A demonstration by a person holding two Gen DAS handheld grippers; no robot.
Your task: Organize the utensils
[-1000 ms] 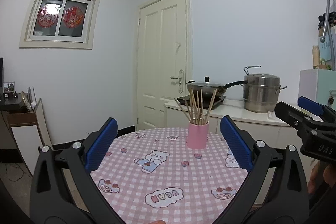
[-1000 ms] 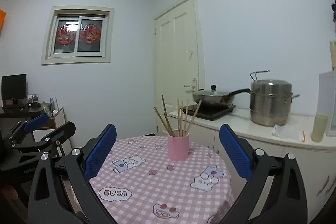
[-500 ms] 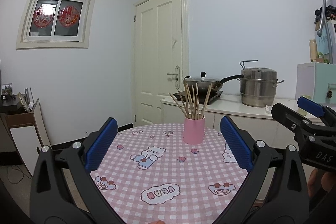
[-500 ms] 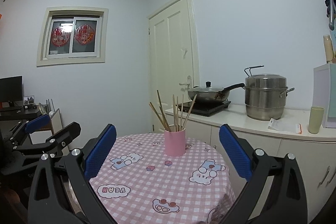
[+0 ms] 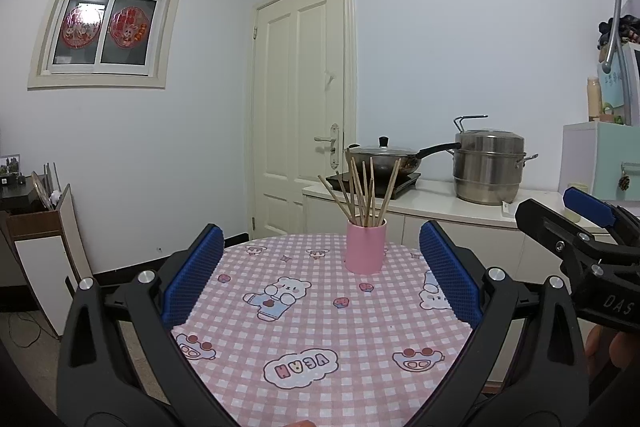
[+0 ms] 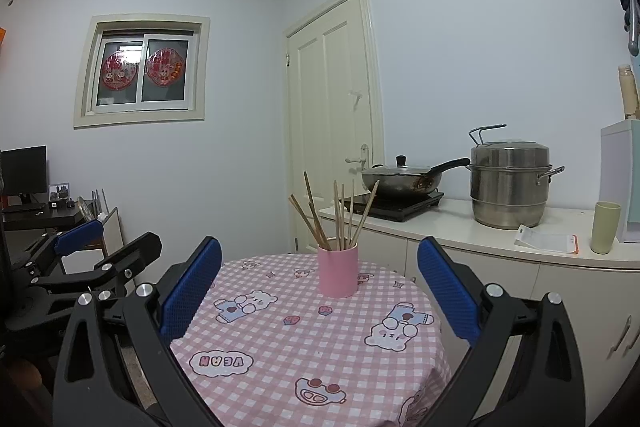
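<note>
A pink cup [image 5: 365, 247] stands upright near the far side of a round table with a pink checked cloth [image 5: 304, 331]. Several wooden chopsticks [image 5: 362, 191] stand fanned out in it. It also shows in the right wrist view [image 6: 337, 271] with the chopsticks [image 6: 340, 215]. My left gripper [image 5: 320, 279] is open and empty, held above the near part of the table. My right gripper [image 6: 318, 287] is open and empty, well short of the cup. Each gripper shows at the edge of the other's view.
A white counter [image 6: 480, 239] runs behind the table on the right with a wok [image 6: 404, 179] on a cooktop, a steel steamer pot [image 6: 508, 183] and a green cup [image 6: 606, 227]. A closed door [image 5: 304, 131] stands behind. A desk [image 6: 36, 215] is at the left.
Both views have shifted a little: the cup and table sit slightly differently in frame as both grippers drift. Both grippers stay open and empty.
</note>
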